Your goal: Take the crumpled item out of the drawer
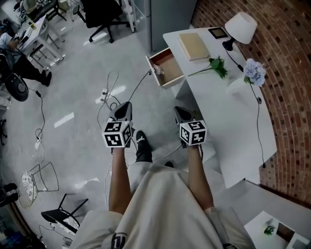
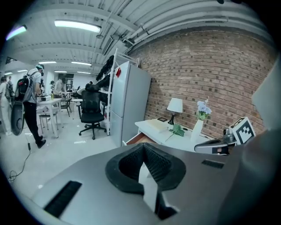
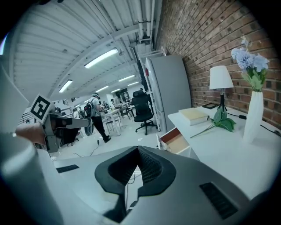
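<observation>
The wooden drawer (image 1: 167, 65) stands pulled out of the white desk (image 1: 228, 112), ahead of me. A small crumpled white item (image 1: 159, 71) lies at its front left corner. The drawer (image 3: 176, 139) also shows in the right gripper view, and in the left gripper view the drawer (image 2: 137, 139) is just beyond the jaws. My left gripper (image 1: 124, 105) hangs over the floor, well short of the drawer, its jaws together with nothing in them. My right gripper (image 1: 181, 110) is beside the desk edge, also shut and empty. Both point towards the drawer.
On the desk are a cream book (image 1: 193, 46), a white lamp (image 1: 241, 26), a green stem (image 1: 216, 65) and a vase of pale flowers (image 1: 252, 73). Cables (image 1: 111, 92) trail over the floor. A black office chair (image 1: 104, 14) and a grey cabinet (image 1: 167, 19) stand beyond.
</observation>
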